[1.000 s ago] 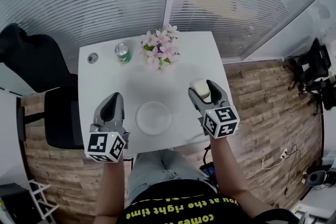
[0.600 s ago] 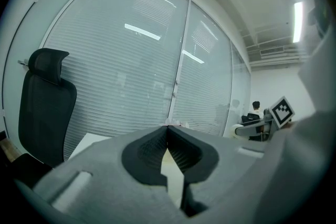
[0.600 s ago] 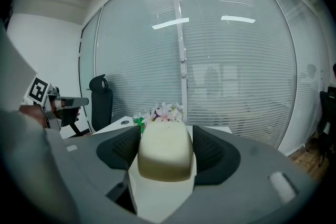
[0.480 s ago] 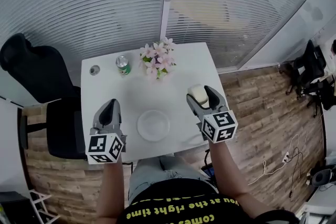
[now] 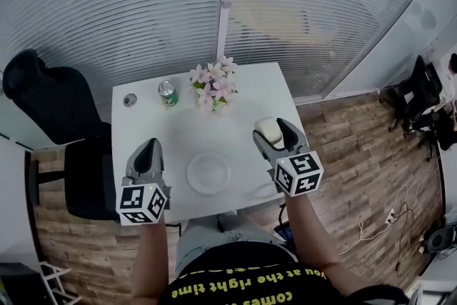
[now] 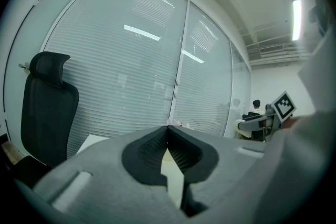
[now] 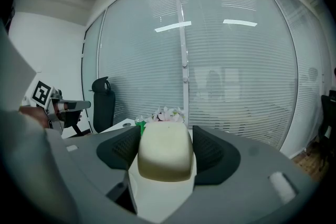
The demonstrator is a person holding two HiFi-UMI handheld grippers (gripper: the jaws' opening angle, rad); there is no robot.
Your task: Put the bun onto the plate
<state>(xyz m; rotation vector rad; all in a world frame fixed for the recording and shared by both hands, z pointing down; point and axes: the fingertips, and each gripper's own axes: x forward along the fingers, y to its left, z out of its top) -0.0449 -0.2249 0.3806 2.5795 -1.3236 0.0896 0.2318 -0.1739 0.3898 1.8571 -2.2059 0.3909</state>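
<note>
bun (image 7: pixel 165 150) sits pinched between the right claw's (image 5: pixel 273 131) jaws, seemingly clear of the table (image 5: pixel 246 93). plate (image 5: pixel 208 173) lies to that claw's left; carry across level, lower gently, release over its middle. left claw (image 5: pixel 148 151) is closed, empty.

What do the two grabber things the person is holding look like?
Both are chunky grey plastic. The left gripper and the right gripper each narrow to two jaws lined with black ribbed pads. Each carries a white cube printed with black square markers. The person wears a black T-shirt with yellow lettering.
</note>
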